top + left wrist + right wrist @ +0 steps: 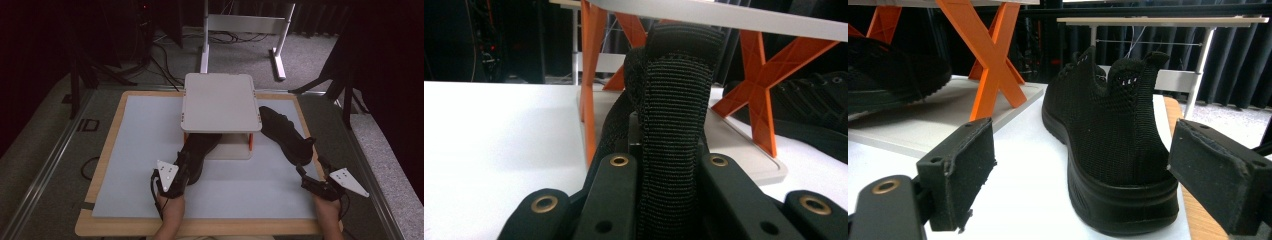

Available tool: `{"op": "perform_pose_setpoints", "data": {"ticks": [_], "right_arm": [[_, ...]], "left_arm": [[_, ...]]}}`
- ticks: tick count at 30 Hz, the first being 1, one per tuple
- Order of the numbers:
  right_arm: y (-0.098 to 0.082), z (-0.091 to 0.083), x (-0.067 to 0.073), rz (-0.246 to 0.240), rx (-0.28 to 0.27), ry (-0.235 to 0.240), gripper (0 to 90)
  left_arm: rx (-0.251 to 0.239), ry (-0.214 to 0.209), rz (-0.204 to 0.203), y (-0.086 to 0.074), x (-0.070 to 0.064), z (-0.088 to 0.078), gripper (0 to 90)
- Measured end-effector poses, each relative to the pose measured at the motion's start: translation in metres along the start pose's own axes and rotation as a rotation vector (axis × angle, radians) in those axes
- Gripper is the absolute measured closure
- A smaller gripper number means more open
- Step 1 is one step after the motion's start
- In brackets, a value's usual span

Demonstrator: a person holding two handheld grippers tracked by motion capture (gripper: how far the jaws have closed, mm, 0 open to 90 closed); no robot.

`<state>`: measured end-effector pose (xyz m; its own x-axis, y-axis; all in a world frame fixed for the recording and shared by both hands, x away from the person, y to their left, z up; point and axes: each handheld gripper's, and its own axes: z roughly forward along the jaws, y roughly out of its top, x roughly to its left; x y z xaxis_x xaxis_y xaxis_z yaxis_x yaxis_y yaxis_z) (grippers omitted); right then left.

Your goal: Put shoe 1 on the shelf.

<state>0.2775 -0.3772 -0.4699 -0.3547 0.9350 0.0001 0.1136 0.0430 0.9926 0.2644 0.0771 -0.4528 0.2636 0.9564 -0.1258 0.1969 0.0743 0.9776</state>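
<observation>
High view has a white mat point(150, 150) on a wooden board, and in the middle of it a small two-level rack point(220, 102) with a pale grey top and orange legs; there are two black shoes on the table. The left shoe point(197, 150) lies with its toe tucked under the rack's top shelf, on the lower tray, and its heel sticks out toward the person; the left gripper point(172, 175) is right at that heel. In the left gripper view you can see the jaws squeezed onto the heel tab of that shoe point(674, 115), the woven black strip running straight up between them, so it's pinched tight; orange X-shaped legs point(769, 75) stand just behind.

The right shoe point(285, 132) lies on the mat beside the rack's right side, angled, heel toward the near right corner; the right gripper point(312, 182) sits just short of that heel, not touching as far as I can tell. Right gripper view backs that up; its jaws are spread wide with the heel of the shoe point(1113, 145) ahead of them, standing upright on its sole, the pads clear of it on both sides.
</observation>
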Motion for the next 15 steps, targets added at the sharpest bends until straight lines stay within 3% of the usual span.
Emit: {"op": "perform_pose_setpoints", "data": {"ticks": [11,15], "right_arm": [[0.000,0.000,0.000,-0.003,-0.002,-0.003,11.1],[0.000,0.000,0.000,0.002,-0.003,0.003,11.1]], "left_arm": [[0.006,0.119,-0.053,-0.003,-0.016,0.040,83.2],[0.003,0.136,-0.037,-0.004,-0.018,0.052,83.1]]}}
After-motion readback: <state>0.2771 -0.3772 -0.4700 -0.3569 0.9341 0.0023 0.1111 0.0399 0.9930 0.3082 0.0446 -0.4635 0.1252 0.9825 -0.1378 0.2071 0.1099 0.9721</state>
